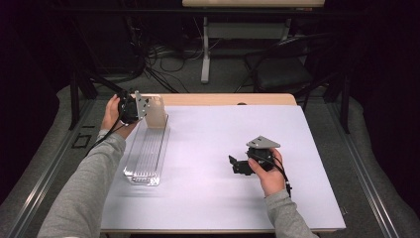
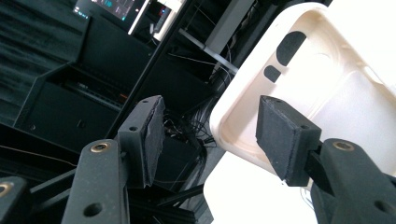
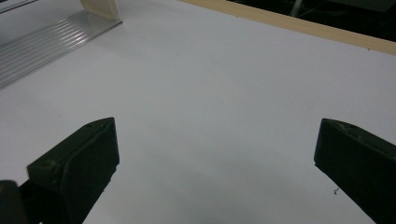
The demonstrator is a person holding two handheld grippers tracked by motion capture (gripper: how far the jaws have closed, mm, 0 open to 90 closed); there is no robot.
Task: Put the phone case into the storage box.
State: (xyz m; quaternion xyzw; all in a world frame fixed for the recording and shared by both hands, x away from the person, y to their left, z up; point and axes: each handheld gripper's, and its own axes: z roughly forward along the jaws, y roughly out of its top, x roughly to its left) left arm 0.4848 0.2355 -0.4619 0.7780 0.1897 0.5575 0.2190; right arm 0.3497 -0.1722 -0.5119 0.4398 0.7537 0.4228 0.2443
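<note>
Where the phone case stands: upright in the far-end slot of the ribbed metal rack, right at the tips of the left gripper.
Left gripper: jaws half spread around the case's lower corner, and look at that, neither pad is pressing on it. In the left gripper view the case has its rim between the jaws; one pad sits over the hollow inner face, the other hangs clear on the outside.
Right gripper: parked low over the white table, well off to the side of the rack, jaws spread wide with nothing between them. Its own view shows bare tabletop ahead and the rack far off.
Case, feel: cream moulded shell, very likely light and a little springy, smooth enough to slide under rubber pads.
Case, weak spots: thin rim and the camera cut-outs near the top; a hard squeeze there could bow the shell.
Best hold: across the rim near a corner, one pad inside and one outside, gentle pressure.
Watch for: tipping in the slot if it gets nudged sideways.
</note>
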